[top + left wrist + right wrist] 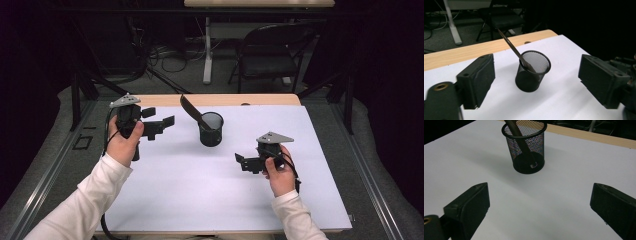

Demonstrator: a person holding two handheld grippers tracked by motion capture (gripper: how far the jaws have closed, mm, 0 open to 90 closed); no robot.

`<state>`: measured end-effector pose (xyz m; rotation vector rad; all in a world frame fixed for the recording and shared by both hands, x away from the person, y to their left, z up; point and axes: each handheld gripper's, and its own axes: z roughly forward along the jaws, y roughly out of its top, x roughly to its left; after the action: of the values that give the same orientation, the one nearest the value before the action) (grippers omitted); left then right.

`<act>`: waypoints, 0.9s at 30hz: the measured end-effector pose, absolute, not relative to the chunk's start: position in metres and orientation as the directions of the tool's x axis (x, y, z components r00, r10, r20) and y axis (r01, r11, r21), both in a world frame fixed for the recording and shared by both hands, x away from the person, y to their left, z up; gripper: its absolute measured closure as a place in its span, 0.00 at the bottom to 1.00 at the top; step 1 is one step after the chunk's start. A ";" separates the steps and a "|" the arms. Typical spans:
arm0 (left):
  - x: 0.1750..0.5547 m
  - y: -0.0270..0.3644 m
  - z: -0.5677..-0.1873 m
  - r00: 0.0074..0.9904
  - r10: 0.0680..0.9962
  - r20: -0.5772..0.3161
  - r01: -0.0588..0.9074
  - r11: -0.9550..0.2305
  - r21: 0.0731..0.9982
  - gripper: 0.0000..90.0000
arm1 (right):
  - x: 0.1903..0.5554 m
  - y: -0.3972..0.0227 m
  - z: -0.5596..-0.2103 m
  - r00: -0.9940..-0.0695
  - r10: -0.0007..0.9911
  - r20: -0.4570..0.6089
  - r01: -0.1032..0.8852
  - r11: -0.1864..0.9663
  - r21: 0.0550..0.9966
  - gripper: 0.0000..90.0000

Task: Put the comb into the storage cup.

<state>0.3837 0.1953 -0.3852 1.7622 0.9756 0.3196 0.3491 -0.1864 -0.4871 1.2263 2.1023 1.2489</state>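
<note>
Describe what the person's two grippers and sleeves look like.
Both handheld tools are black: the left gripper and right gripper each carry two blocky black jaws and a grey three-cornered plate on top. A black cable trails from the left one. The person wears long white sleeves.

Black things on a white sheet

The mesh cup (211,129) is black with a fine net pattern, and a dark brown flat stick (191,111) stands in it. The desk (220,99) is light wood under a white sheet (200,190). Both grippers are black with grey plates; the sleeves (80,205) are white.
</note>
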 end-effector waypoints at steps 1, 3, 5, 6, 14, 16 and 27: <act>0.383 0.195 -0.385 0.639 0.735 -0.228 0.458 -0.125 0.880 0.09 | 0.349 -0.186 -0.487 -0.533 0.841 0.089 0.480 0.215 0.850 0.03; 0.382 0.195 -0.386 0.652 0.725 -0.222 0.451 -0.135 0.882 0.05 | 0.349 -0.187 -0.487 -0.532 0.842 0.089 0.481 0.215 0.850 0.03; 0.380 0.193 -0.386 0.663 0.721 -0.203 0.444 -0.160 0.882 0.05 | 0.349 -0.187 -0.487 -0.533 0.841 0.089 0.483 0.216 0.848 0.03; 0.379 0.192 -0.386 0.667 0.718 -0.201 0.442 -0.164 0.882 0.03 | 0.349 -0.187 -0.487 -0.533 0.841 0.089 0.483 0.217 0.848 0.03; 0.374 0.188 -0.389 0.693 0.702 -0.167 0.427 -0.212 0.879 0.01 | 0.349 -0.186 -0.487 -0.535 0.841 0.086 0.479 0.217 0.851 0.03; 0.373 0.187 -0.390 0.700 0.697 -0.157 0.425 -0.230 0.875 0.01 | 0.349 -0.186 -0.487 -0.535 0.840 0.087 0.479 0.217 0.851 0.03; 0.372 0.186 -0.394 0.723 0.676 -0.144 0.431 -0.277 0.859 0.01 | 0.349 -0.186 -0.487 -0.536 0.840 0.090 0.483 0.217 0.848 0.03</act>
<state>0.3722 0.1858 -0.3938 1.9186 0.8522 0.3053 0.3491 -0.1862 -0.4871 1.2255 2.1081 1.2475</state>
